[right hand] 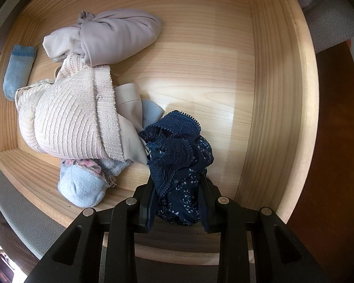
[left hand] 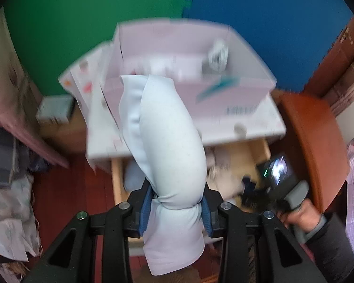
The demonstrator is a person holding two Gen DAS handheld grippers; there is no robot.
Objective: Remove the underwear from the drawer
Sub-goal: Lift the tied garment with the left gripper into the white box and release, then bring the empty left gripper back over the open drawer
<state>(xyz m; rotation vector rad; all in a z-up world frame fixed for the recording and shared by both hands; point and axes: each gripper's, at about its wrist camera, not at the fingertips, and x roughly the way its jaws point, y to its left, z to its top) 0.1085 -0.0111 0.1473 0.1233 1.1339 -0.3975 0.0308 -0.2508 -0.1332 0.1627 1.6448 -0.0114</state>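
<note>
Pale blue fabric fills my left gripper (left hand: 177, 208): a rolled piece of underwear (left hand: 169, 155) is pinched at its waist between the two blue pads (left hand: 146, 202), one end drooping beneath the jaws and the longer end standing out ahead of them, clear of the wooden drawer (left hand: 116, 176) that lies open just beyond. I would keep that squeeze steady and carry the roll away from the drawer without swinging it, since the long end could flop and drag the cloth out of the pads. Further ahead and to the right I see my other hand (left hand: 302, 214) down at the drawer. There, my right gripper (right hand: 178, 202) is clamped on a navy lace pair (right hand: 177, 155) bunched just ahead of its fingertips on the drawer floor (right hand: 200, 70). Lifting it straight up should avoid snagging the cream knitted piece (right hand: 73, 122) touching it on the left, or the grey bundle (right hand: 115, 37) farther off.
</note>
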